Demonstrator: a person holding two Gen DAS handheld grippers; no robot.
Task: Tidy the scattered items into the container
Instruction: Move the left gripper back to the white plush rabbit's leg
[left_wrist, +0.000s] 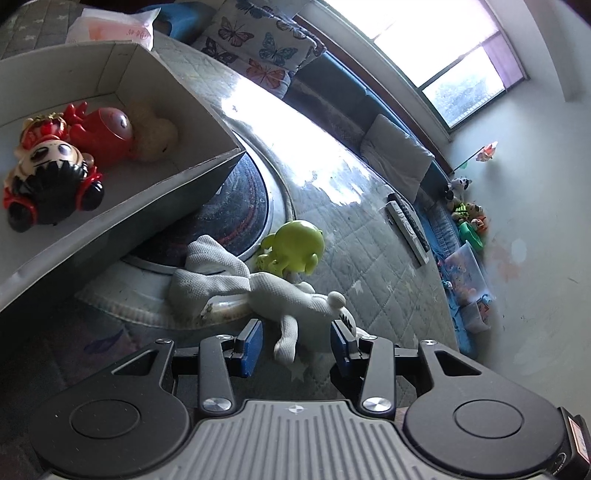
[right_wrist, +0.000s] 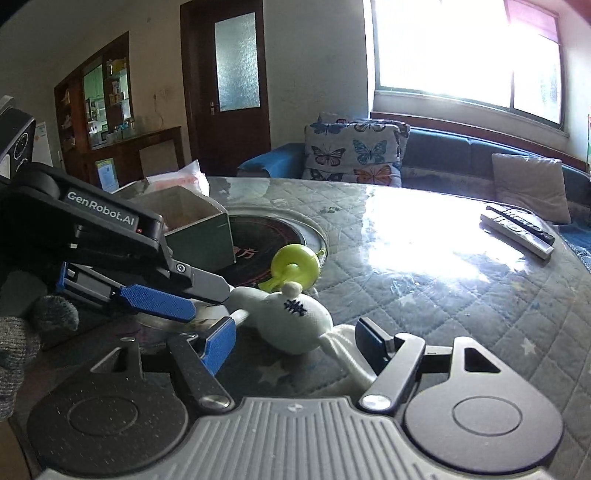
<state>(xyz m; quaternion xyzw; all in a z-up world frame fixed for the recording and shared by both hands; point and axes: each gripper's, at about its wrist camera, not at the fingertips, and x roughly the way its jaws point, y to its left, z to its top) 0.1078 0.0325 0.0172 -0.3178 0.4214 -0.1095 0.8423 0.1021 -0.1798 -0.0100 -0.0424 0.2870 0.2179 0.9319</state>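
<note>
A white plush toy (left_wrist: 273, 291) lies on the quilted table beside a lime-green toy (left_wrist: 295, 247). My left gripper (left_wrist: 295, 345) is open, and one leg of the plush lies loosely between its blue pads. The open cardboard box (left_wrist: 122, 74) stands at the left and holds a red toy (left_wrist: 107, 129), a black-haired doll (left_wrist: 48, 177) and a beige plush (left_wrist: 155, 133). In the right wrist view my right gripper (right_wrist: 295, 343) is open around the plush's round body (right_wrist: 295, 321) without pressing it. The left gripper's blue fingers (right_wrist: 159, 302) reach in from the left. The green toy (right_wrist: 295, 267) and the box (right_wrist: 199, 229) stand behind.
A round dark hotplate (left_wrist: 236, 218) is set into the table under the box's corner. Two remote controls (right_wrist: 517, 229) lie at the far right edge. A butterfly cushion (right_wrist: 354, 151) and sofa stand behind the table. A gloved hand (right_wrist: 22, 332) is at the left.
</note>
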